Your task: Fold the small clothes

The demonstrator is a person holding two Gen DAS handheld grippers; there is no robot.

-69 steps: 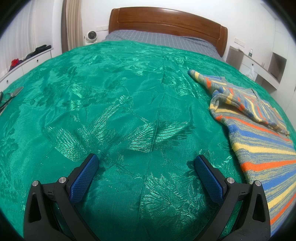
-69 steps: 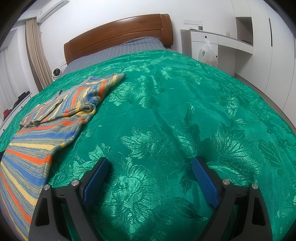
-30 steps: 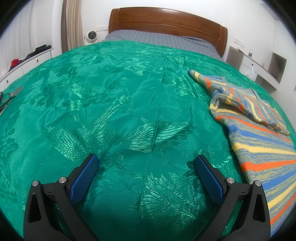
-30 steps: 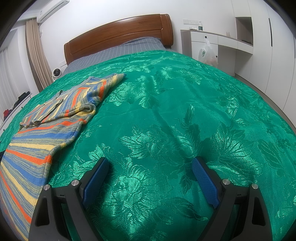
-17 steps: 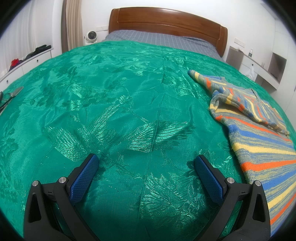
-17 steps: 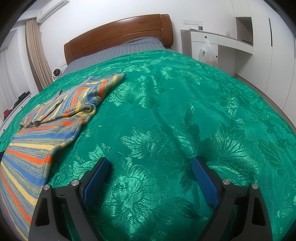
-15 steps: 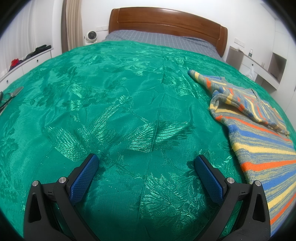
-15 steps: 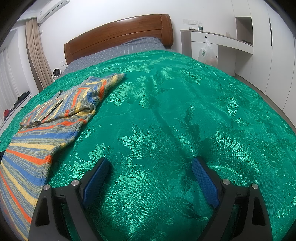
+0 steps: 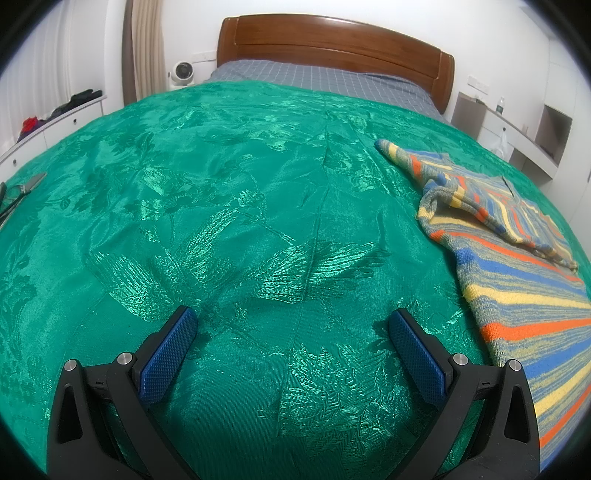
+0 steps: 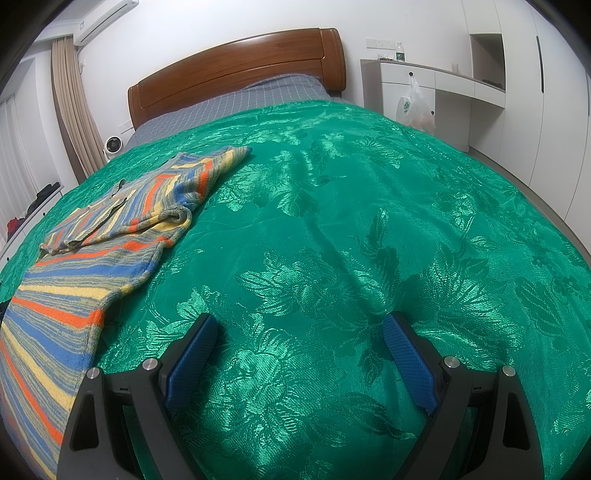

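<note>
Left wrist view first: the left gripper (image 9: 293,321) sat low over the green bedspread (image 9: 236,206), its two blue-padded fingers (image 9: 168,354) spread wide with nothing between them but fabric. One striped knit sweater (image 9: 517,280) lay off to the right side of the bed, well apart from the gripper, one sleeve stretched up toward the head of the bed and the upper part folded over on itself. Background count: one wooden headboard (image 9: 332,40), one grey checked sheet (image 9: 317,79) showing past the bedspread, one small white fan (image 9: 180,72) near the curtain (image 9: 144,48), and one pair of pliers-looking things at the far left edge, too cut off to be sure.

Right wrist view: the right gripper (image 10: 301,328) was the same deal, jaws wide apart, empty, hovering just above the bedspread (image 10: 369,221). The same single sweater (image 10: 92,258) was on the left here, its lower edge near the left finger (image 10: 192,356) but not touching it. Also one headboard (image 10: 236,70), one fan (image 10: 110,144), one white plastic bag (image 10: 412,107) hanging on the white cabinet (image 10: 443,85), one bottle (image 10: 399,51) on top, one air conditioner (image 10: 105,16).
</note>
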